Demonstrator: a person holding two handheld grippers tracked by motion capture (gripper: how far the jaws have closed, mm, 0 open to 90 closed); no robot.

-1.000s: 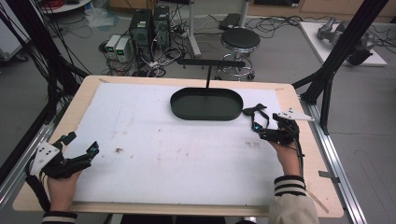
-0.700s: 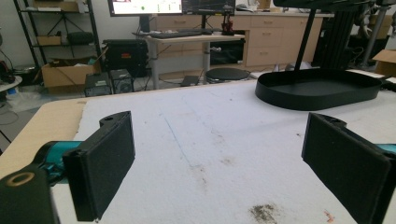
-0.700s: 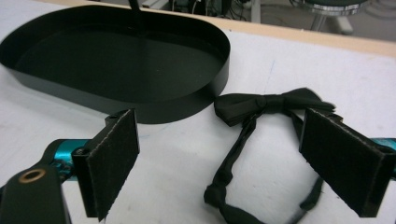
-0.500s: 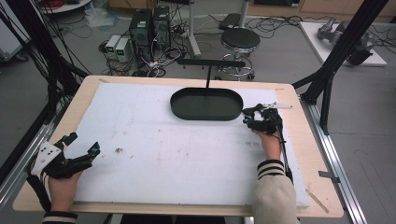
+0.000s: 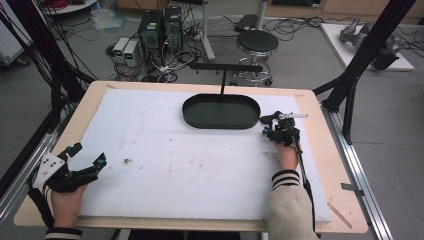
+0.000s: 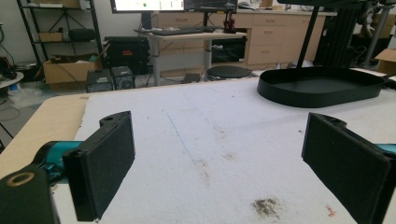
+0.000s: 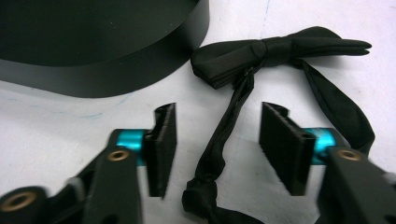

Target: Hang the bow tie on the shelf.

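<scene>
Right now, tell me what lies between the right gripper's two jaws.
In the right gripper view, the black bow tie's strap runs between the right gripper jaws, which have just been closing; neither pad touches it yet.

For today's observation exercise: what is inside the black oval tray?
In the high view the black oval tray holds nothing on its floor. In the right claw's view its near wall hides the inside. The black bow tie lies outside, beside that wall.
</scene>
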